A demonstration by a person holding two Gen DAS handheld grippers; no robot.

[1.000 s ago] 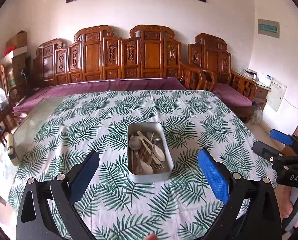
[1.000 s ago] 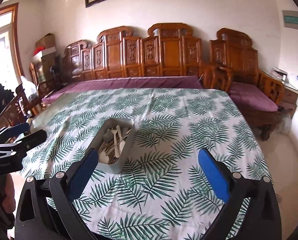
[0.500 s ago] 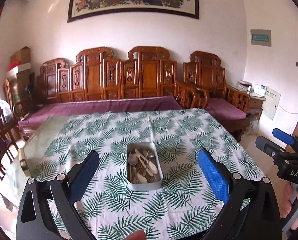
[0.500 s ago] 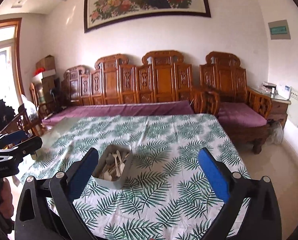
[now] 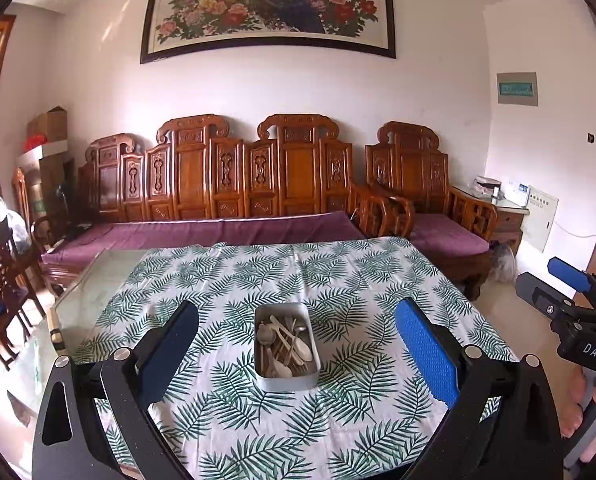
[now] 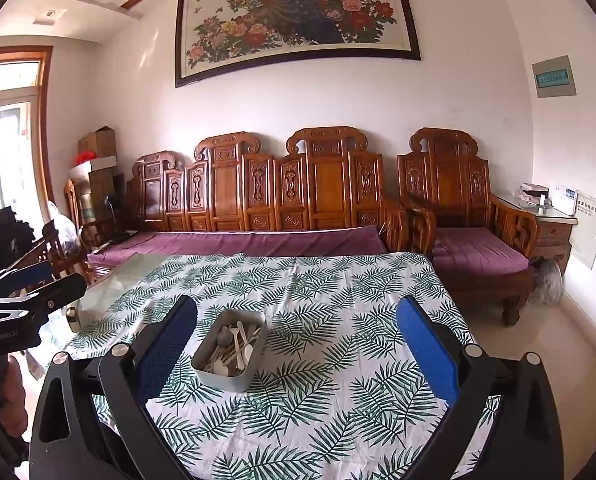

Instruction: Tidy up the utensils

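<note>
Metal tin (image 5: 287,344) of utensils (image 5: 284,342) now sits farther off mid-desk (image 5: 378,280); both hand-held grippers, left (image 5: 296,354) and right (image 6: 296,354), have retreated wide open and empty, suggesting sorting is finished.

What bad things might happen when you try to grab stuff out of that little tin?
The utensils lie tangled in the tin, so pulling one may drag others out. The tin looks light and could slide or bunch the leafy tablecloth. Both tools, left tool and right tool, are open and far back.
</note>
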